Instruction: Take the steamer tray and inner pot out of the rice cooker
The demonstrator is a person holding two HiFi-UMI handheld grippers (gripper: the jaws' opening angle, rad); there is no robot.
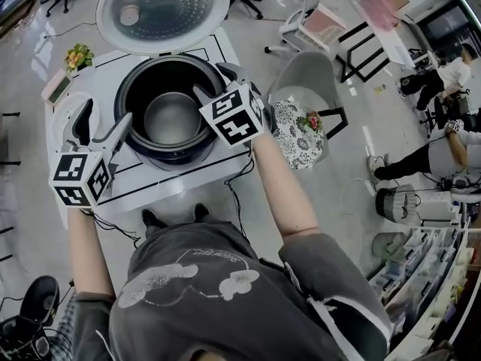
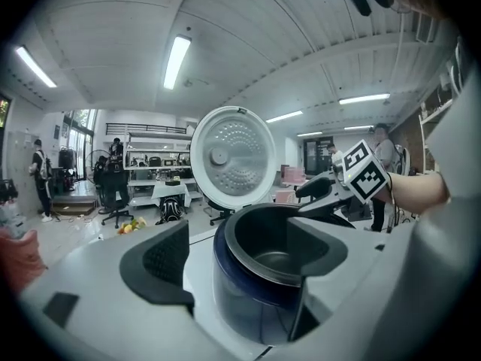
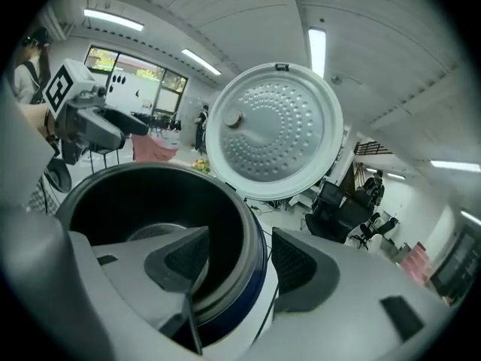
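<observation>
Working over the white table (image 1: pixel 105 66), at its open round dark-blue rice cooker (image 1: pixel 161 155), I'd clamp opposite rims of the dark metal inner pot (image 1: pixel 171 119) seated inside, then lift straight. I can't make out a steamer tray. My right gripper (image 1: pixel 212 80), pitched down, straddles the rim, jaws wide, unclamped. My left gripper (image 1: pixel 105 113), nearly level, gapes beside the cooker.

One rice cooker (image 1: pixel 129 104), one lid (image 1: pixel 161 10), one table (image 1: pixel 173 180), and two claws: left claw (image 1: pixel 105 115), right claw (image 1: pixel 213 81).
</observation>
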